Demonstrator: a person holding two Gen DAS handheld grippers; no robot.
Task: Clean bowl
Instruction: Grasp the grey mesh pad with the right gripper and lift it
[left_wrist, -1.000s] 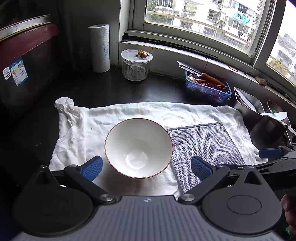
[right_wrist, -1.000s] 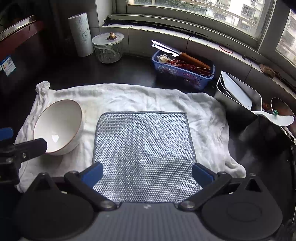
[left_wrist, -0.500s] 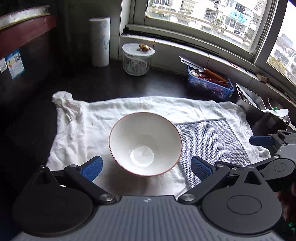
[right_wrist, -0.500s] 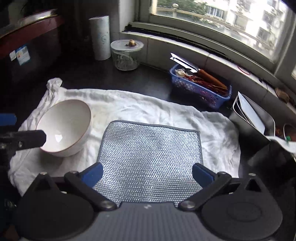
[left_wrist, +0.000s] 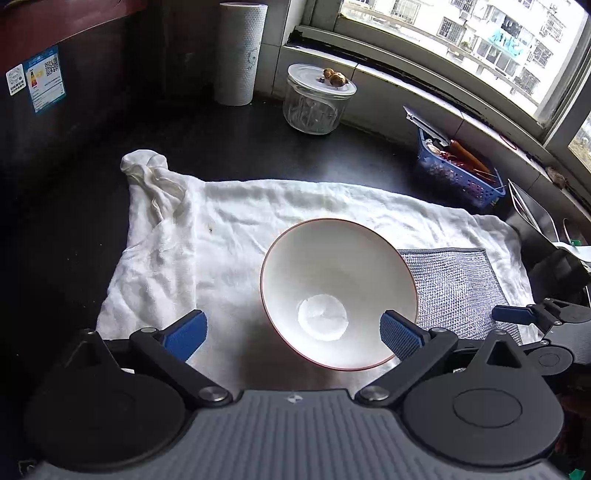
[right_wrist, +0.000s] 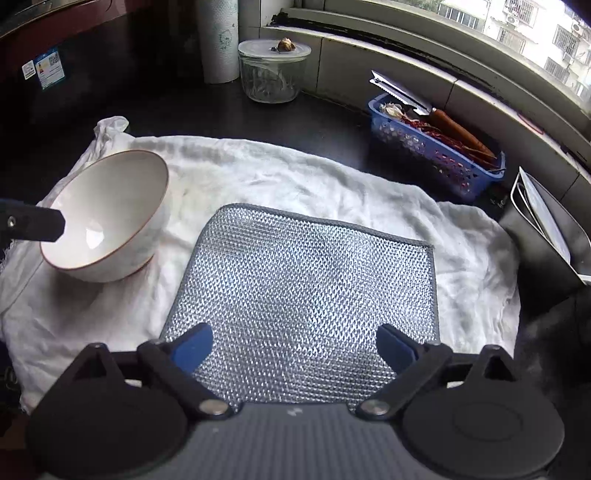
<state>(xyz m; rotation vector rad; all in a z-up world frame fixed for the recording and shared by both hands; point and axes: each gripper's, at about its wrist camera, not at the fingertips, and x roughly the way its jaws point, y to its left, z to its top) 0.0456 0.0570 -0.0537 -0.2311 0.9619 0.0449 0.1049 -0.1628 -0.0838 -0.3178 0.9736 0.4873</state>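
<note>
Closing over the cloth (right_wrist: 303, 295), the right gripper (right_wrist: 293, 345) should pinch one edge cleanly; the left gripper (left_wrist: 291, 332), wide and empty, steadies the bowl (left_wrist: 338, 291).

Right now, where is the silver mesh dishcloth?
The silver mesh dishcloth lies flat on the white towel, right of the white bowl, directly ahead of the right claw.

The left tool's (left_wrist: 291, 334) right finger (left_wrist: 400, 338) covers the near right rim of the bowl (left_wrist: 338, 291). Right of the bowl, the mesh cloth's (right_wrist: 303, 291) near edge disappears under the right tool (right_wrist: 293, 343). Beyond the bowl, the paper roll (left_wrist: 238, 51) is cut off by the top edge. The sticker's (left_wrist: 46, 83) print is too small to read.
</note>
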